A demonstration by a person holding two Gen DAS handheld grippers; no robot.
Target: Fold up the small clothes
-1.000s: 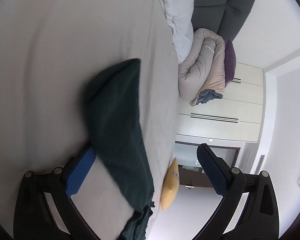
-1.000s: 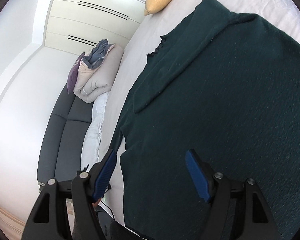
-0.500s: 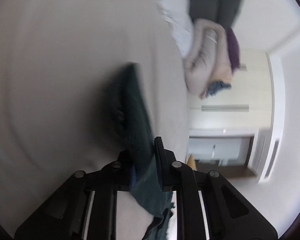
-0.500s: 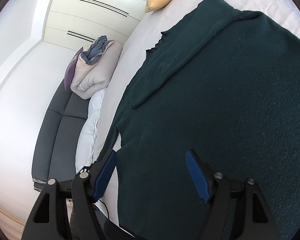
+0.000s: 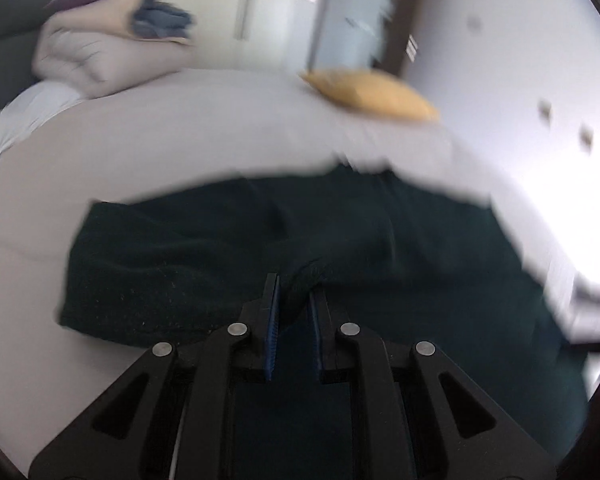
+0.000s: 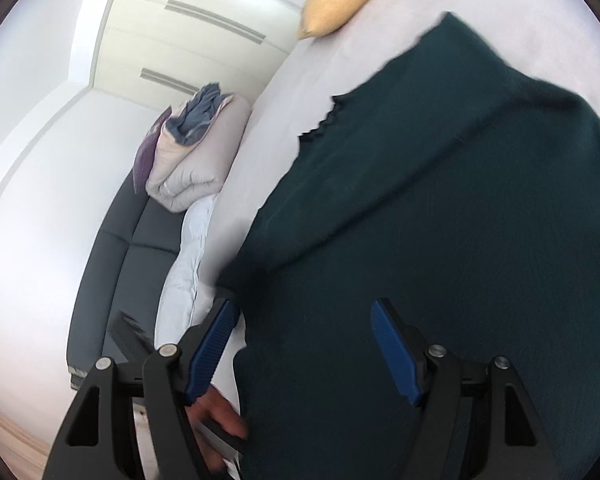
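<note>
Two views tell it. From the left wrist, the left hand-held gripper (image 5: 294, 300), wide apart a second ago, is now pinched narrow on a bunched fold of the dark green garment (image 5: 180, 264), which lies spread on the bed (image 5: 180, 140); the fold has likely begun. Blur smears the garment's far edge. From the right wrist, the right hand-held gripper (image 6: 304, 344) stays wide over the garment, holding nothing; a hand (image 6: 216, 412) shows partly below.

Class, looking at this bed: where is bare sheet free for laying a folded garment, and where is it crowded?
Free: the wide sheet between the dark green sweater, the rolled duvet and the yellow pillow. Crowded: the near side, covered by the sweater pinched in the left gripper.
</note>
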